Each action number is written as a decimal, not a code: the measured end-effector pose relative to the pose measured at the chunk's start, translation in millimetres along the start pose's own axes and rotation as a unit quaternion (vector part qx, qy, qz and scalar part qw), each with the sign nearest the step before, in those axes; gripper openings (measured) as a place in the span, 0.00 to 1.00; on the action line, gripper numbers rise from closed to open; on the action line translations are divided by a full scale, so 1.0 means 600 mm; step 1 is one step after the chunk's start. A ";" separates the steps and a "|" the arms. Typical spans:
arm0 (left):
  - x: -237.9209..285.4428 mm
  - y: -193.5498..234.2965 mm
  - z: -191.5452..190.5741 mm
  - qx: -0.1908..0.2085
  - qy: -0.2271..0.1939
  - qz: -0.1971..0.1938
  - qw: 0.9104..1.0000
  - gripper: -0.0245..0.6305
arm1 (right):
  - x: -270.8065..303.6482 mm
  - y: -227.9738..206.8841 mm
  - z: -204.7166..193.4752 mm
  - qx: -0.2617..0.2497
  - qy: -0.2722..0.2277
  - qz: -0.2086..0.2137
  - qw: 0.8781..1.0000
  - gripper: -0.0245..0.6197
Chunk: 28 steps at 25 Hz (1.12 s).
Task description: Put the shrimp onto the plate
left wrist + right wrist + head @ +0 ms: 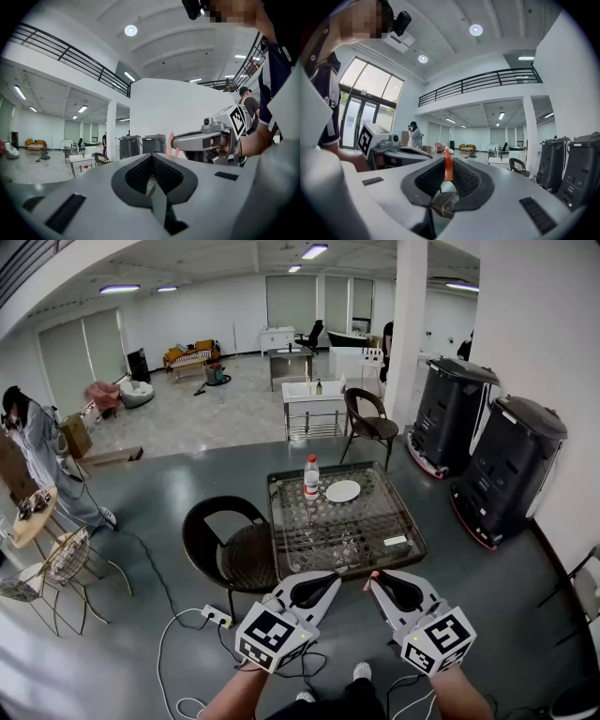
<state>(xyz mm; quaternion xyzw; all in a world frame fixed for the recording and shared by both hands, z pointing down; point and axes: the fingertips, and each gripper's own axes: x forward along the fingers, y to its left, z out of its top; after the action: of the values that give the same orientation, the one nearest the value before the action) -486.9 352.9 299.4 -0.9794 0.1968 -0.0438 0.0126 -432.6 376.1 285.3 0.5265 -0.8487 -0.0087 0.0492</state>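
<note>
The right gripper (447, 161) is pinching a thin orange shrimp (448, 168) upright between its nearly closed jaws, in the air short of the wire-topped table (412, 542). The left gripper (152, 158) is hovering beside it, jaws pressed together around nothing. The white plate (343, 490) is sitting on the table near a bottle (310, 476), well apart from the shrimp.
</note>
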 end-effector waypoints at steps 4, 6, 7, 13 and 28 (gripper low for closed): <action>0.016 -0.003 0.005 0.000 0.001 -0.003 1.000 0.05 | -0.003 -0.015 0.004 0.003 0.001 -0.001 1.000 0.12; 0.014 -0.001 0.004 -0.002 0.001 -0.003 1.000 0.05 | 0.000 -0.012 0.005 0.005 0.001 0.001 1.000 0.12; 0.012 -0.001 0.004 -0.003 0.001 -0.004 1.000 0.05 | 0.001 -0.010 0.005 0.005 0.001 0.002 1.000 0.12; 0.015 0.003 -0.002 -0.006 0.001 -0.006 1.000 0.05 | 0.006 -0.012 0.001 0.007 0.001 0.000 1.000 0.12; 0.108 0.027 -0.013 -0.019 0.017 0.012 1.000 0.05 | 0.027 -0.112 -0.015 0.015 0.002 0.016 1.000 0.12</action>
<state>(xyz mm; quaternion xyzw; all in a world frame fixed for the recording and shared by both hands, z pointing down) -434.0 312.8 311.7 -0.9762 0.2094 -0.0560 -0.0091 -378.8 332.2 291.1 0.5135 -0.8570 0.0059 0.0427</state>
